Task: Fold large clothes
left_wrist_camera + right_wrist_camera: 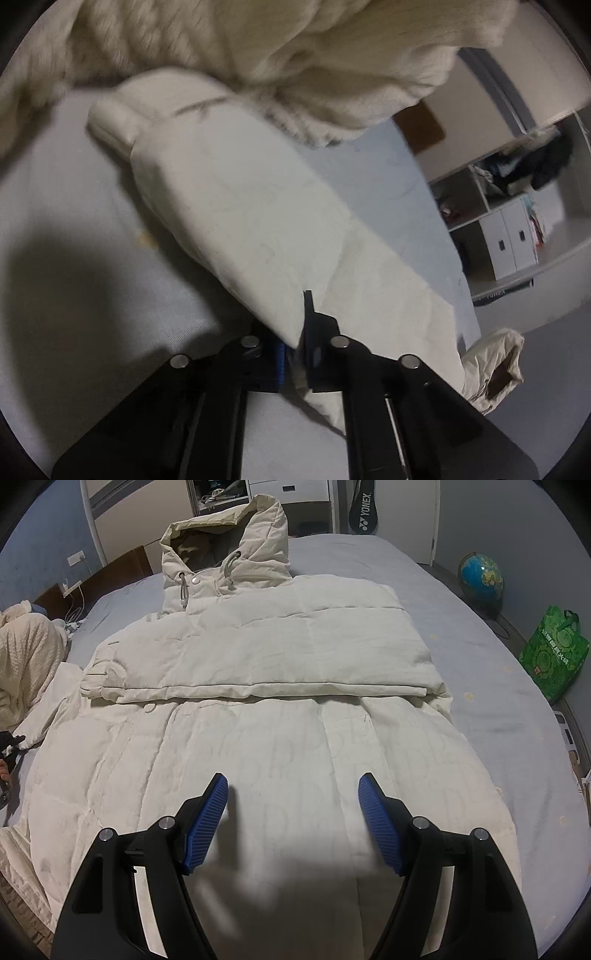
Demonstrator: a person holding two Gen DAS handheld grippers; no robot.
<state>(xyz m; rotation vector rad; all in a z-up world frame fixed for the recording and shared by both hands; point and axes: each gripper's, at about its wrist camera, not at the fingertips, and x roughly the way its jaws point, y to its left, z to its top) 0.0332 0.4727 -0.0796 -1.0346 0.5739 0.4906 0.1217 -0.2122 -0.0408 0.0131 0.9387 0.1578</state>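
Spreading across a grey-sheeted bed (461,602) in a dim bedroom, a cream hooded puffer jacket (258,709) is lying front up, one sleeve already folded across its chest. Off its left edge, the left gripper (301,343) is clenching the other sleeve (236,206), likely starting the second fold; carrying it across the chest looks next. Hovering over the hem, the right gripper (293,823) is gaping, holding nothing.

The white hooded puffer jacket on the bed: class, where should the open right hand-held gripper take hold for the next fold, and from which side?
Probably the jacket's bottom hem, the edge nearest the right hand-held gripper, approached from the near side. The jacket lies flat with its hood far away, so that hem lifts over easily.
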